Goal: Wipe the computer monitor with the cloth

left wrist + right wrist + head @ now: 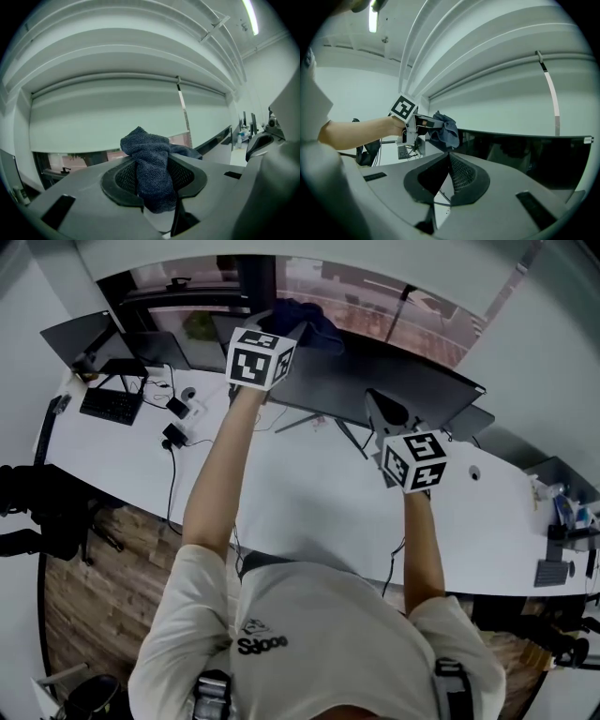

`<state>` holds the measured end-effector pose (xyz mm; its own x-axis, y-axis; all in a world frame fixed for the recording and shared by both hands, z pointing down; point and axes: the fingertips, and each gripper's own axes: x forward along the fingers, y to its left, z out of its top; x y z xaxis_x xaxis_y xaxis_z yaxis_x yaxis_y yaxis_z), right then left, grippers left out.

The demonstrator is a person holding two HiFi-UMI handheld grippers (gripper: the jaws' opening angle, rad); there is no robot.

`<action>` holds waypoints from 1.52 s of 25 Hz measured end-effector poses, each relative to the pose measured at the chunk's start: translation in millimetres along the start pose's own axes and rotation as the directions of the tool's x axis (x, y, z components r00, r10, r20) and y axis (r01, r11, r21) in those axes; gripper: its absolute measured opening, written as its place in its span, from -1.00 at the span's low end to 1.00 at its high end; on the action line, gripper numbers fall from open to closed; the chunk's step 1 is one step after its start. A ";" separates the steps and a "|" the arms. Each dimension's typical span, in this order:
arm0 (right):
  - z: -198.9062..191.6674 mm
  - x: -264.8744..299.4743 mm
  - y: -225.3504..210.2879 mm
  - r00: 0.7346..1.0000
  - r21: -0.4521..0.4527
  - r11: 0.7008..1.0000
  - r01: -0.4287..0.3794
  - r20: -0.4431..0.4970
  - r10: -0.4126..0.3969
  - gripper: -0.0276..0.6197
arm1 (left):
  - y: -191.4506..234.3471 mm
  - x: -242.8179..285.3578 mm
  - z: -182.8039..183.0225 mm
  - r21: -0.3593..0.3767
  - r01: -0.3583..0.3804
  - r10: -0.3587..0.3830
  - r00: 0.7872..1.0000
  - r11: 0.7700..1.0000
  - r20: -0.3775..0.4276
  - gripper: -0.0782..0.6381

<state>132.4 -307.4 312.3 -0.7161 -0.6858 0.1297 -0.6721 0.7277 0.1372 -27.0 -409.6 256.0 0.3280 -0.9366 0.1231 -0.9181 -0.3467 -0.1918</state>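
A dark blue cloth [151, 168] is bunched between the jaws of my left gripper [154, 190], which is shut on it. In the head view that cloth [309, 322] sits at the top left edge of the wide dark monitor [375, 381], with the left gripper [281, 336] raised to it. My right gripper [382, 407] hovers in front of the monitor's middle, lower down, jaws together and holding nothing. The right gripper view shows its own jaws [449, 164] closed, the black screen [525, 154] ahead, and the cloth [444, 130] pressed at the screen's left end.
The monitor stands on a long white desk [281, 493]. A second monitor [80, 334], a black keyboard [111, 406] and cables with adapters [176, 423] lie at the left. A black chair [37, 512] stands at the desk's left; small items [562, 512] are at the right.
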 end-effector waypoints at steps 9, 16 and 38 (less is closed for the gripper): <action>25.8 56.4 51.4 0.997 0.009 0.997 0.074 0.012 -0.074 -0.93 | 57.2 -18.7 -11.3 0.114 0.100 -0.098 0.995 0.988 -0.018 -0.34; 33.7 85.9 81.8 0.990 0.013 0.990 0.141 0.011 -0.141 -0.93 | 112.3 -37.1 -25.3 0.106 0.109 -0.109 0.994 0.988 -0.005 -0.34; 56.8 144.7 146.0 0.984 0.010 0.985 0.171 0.058 -0.171 -0.93 | 219.6 -78.1 -55.9 0.030 0.102 -0.102 0.995 0.994 0.006 -0.34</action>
<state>-80.1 -299.8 295.3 -0.6004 -0.7983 0.0474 -0.7862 0.6001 0.1476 -266.7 -409.7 258.7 0.4212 -0.8967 0.1361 -0.8728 -0.4415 -0.2079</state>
